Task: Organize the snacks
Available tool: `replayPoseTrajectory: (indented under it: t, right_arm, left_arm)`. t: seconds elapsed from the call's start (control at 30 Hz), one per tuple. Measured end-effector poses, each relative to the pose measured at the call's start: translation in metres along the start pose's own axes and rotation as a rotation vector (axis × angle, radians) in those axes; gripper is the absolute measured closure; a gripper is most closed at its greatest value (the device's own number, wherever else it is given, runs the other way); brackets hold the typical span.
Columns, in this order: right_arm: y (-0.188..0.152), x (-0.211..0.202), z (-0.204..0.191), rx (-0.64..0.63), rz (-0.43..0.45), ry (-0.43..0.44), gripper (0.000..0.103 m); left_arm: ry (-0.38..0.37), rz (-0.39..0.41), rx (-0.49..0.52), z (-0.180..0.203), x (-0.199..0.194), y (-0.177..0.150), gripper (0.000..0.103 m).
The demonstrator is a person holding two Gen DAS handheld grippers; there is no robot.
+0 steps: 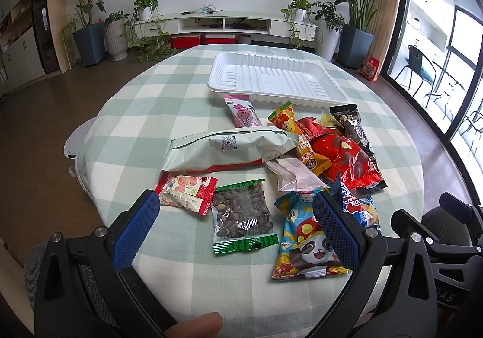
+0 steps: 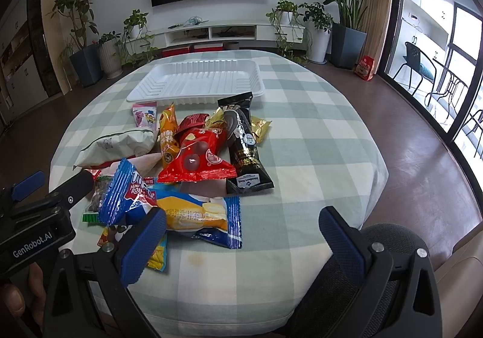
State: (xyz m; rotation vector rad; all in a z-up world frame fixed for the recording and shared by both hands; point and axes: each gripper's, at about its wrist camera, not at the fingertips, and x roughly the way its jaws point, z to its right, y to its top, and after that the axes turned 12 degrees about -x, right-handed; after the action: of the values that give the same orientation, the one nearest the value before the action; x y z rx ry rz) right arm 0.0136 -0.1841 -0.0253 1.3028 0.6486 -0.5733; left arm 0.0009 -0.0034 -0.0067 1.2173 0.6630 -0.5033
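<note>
A white plastic tray (image 1: 271,89) (image 2: 196,78) lies empty at the far side of the round table. A pile of snack packets lies in front of it: a pale green bag (image 1: 229,148) (image 2: 117,145), a clear nut packet with green edges (image 1: 241,214), a panda packet (image 1: 305,244), a red bag (image 1: 347,160) (image 2: 199,160), a black bar (image 2: 246,151) and a blue-and-yellow packet (image 2: 181,211). My left gripper (image 1: 238,211) is open, just above the nut packet. My right gripper (image 2: 241,223) is open and empty near the table's front edge, right of the blue-and-yellow packet.
The table has a green-and-white checked cloth (image 2: 317,138). A small red-and-white packet (image 1: 187,191) lies left of the nut packet; a pink packet (image 1: 243,111) lies by the tray. Behind stand a TV cabinet (image 1: 223,24) and potted plants. A chair back (image 2: 386,247) is below right.
</note>
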Motion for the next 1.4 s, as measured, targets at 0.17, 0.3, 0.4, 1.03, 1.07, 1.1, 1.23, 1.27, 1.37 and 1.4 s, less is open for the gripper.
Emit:
replayPoseTrajectory:
  t: [0.17, 0.3, 0.4, 1.03, 1.07, 1.1, 1.23, 1.27, 1.37, 1.4]
  right_arm:
    - [-0.0009, 0.0033, -0.0034, -0.001, -0.003, 0.001, 0.0]
    - [-0.0013, 0.0023, -0.0027, -0.001, -0.004, 0.001, 0.0]
    - [-0.001, 0.0014, -0.0023, -0.001, -0.005, 0.002, 0.0]
    - [-0.0029, 0.0033, -0.0028, -0.001, -0.007, 0.002, 0.0]
    - [-0.0026, 0.0028, -0.0025, -0.002, -0.007, 0.001, 0.0]
    - [-0.003, 0.0035, -0.0029, -0.001, -0.007, 0.001, 0.0]
    - [-0.002, 0.0031, -0.0013, -0.001, -0.009, 0.003, 0.0]
    - [-0.0017, 0.003, -0.0009, 0.0, -0.01, 0.004, 0.0]
    - [-0.0013, 0.0027, 0.0001, 0.002, -0.006, 0.001, 0.0]
    - [-0.0062, 0.004, -0.002, 0.01, -0.001, 0.005, 0.0]
  left_arm:
    - [0.0, -0.001, 0.0, -0.0002, 0.0005, -0.0003, 0.0]
    - [0.0, 0.0, 0.0, 0.0005, 0.0003, -0.0007, 0.0]
    - [0.0, -0.001, 0.0, 0.0006, 0.0004, -0.0007, 0.0]
    - [0.001, -0.003, -0.001, 0.0004, 0.0008, -0.0003, 0.0]
    - [0.001, -0.003, -0.001, 0.0006, 0.0008, -0.0003, 0.0]
    - [0.001, -0.003, 0.0, 0.0002, 0.0009, -0.0001, 0.0]
    - [-0.003, -0.004, -0.001, -0.0001, 0.001, 0.0002, 0.0]
    - [-0.013, -0.006, -0.006, -0.0005, 0.0011, 0.0004, 0.0]
    - [-0.059, -0.011, -0.009, -0.0049, 0.0011, 0.0018, 0.0]
    - [-0.083, -0.014, 0.004, -0.0065, 0.0005, 0.0019, 0.0]
